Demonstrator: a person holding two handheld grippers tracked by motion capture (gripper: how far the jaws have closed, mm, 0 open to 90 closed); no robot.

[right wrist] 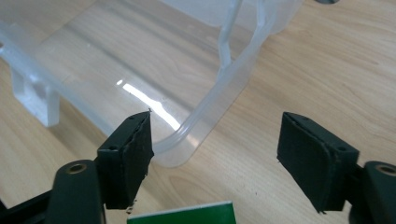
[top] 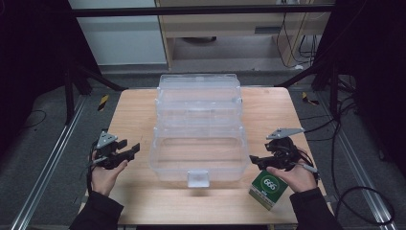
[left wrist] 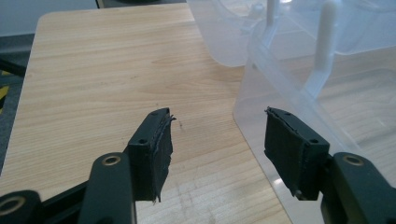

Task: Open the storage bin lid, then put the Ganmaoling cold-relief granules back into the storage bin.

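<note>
A clear plastic tiered storage box (top: 198, 143) stands unfolded in the middle of the wooden table (top: 134, 110), its white front latch (top: 198, 178) facing me. My left gripper (top: 134, 148) is open just left of the box, nothing between its jaws. In the left gripper view the left gripper (left wrist: 217, 126) points at bare wood beside the box's corner (left wrist: 261, 93). My right gripper (top: 253, 160) is open at the box's right front corner. In the right gripper view the right gripper (right wrist: 215, 128) frames the box's rounded rim (right wrist: 187, 135) without touching it. A green carton (top: 268, 188) marked 666 lies under my right hand.
The green carton's top edge (right wrist: 182, 215) sits just below the right jaws. Bare wood lies on both sides of the box and along the front edge. Black frame struts and cables (top: 354, 191) surround the table on the grey floor.
</note>
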